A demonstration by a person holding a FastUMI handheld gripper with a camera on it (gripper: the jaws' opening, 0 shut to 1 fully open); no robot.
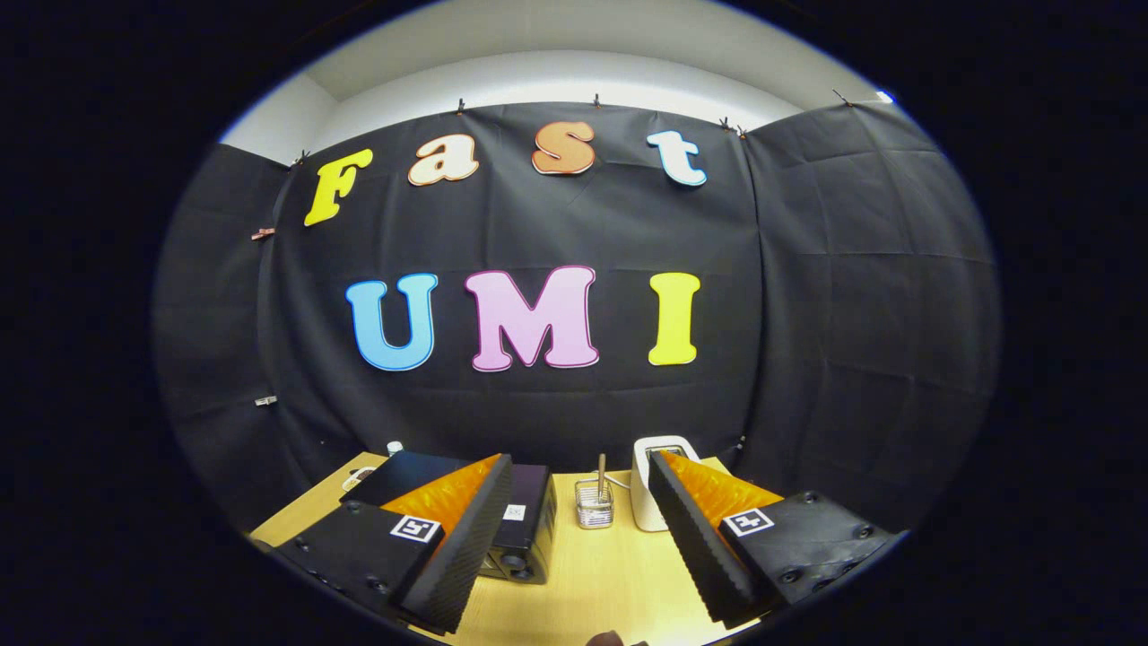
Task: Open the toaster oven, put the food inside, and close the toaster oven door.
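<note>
Toaster oven (525, 525): black, on table (610, 574), partly behind one finger of the tongs (581, 471), door closed. Tongs: spread wide, empty, raised above it.

A wooden table (610, 565) carries toaster oven (529, 525), wire holder (594, 504), white appliance (647, 489).

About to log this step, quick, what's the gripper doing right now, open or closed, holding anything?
Gripper: open, jaws spread wide and holding nothing, above the wooden table, with the black toaster oven behind one finger.
</note>
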